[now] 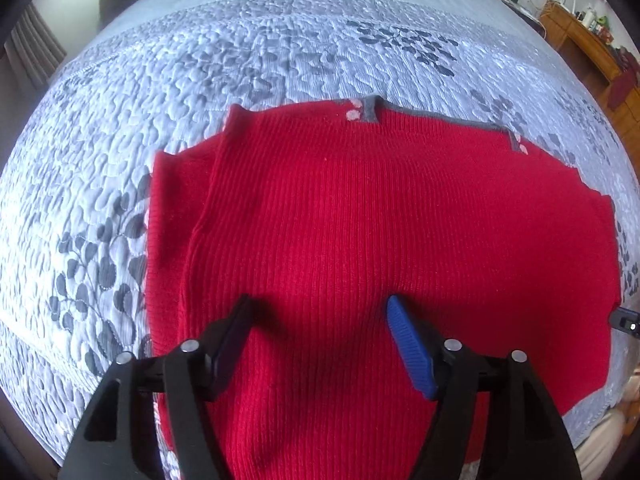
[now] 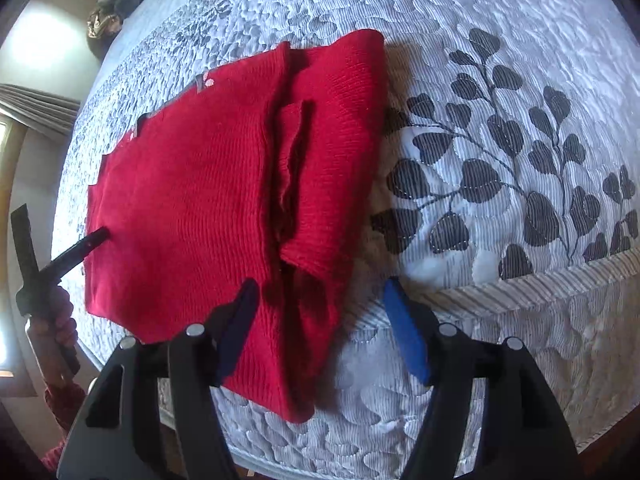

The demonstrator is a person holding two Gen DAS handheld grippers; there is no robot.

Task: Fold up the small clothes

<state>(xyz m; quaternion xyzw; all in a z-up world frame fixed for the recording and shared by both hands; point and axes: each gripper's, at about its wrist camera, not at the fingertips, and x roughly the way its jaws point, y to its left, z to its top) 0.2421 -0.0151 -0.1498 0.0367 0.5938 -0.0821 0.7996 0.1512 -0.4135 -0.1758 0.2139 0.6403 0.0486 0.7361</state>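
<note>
A red ribbed knit garment (image 1: pixel 360 220) with grey trim lies flat on the quilted bed cover (image 1: pixel 200 80), its side parts folded inward. My left gripper (image 1: pixel 320 312) is open just above its near part, holding nothing. In the right wrist view the same garment (image 2: pixel 192 184) shows a folded sleeve along its right side. My right gripper (image 2: pixel 320 300) is open over the garment's near right corner, empty. The left gripper's tip (image 2: pixel 90 242) appears at the garment's left edge in that view. The right gripper's tip (image 1: pixel 624 318) shows at the garment's right edge in the left view.
The bed cover (image 2: pixel 500 160) is pale grey-blue with dark leaf prints, and its edge (image 2: pixel 520 280) runs close to my right gripper. A wooden shelf (image 1: pixel 592 48) with small items stands at far right. Dark clothing (image 2: pixel 116 4) lies at the bed's far corner. A curtain (image 2: pixel 36 108) hangs at left.
</note>
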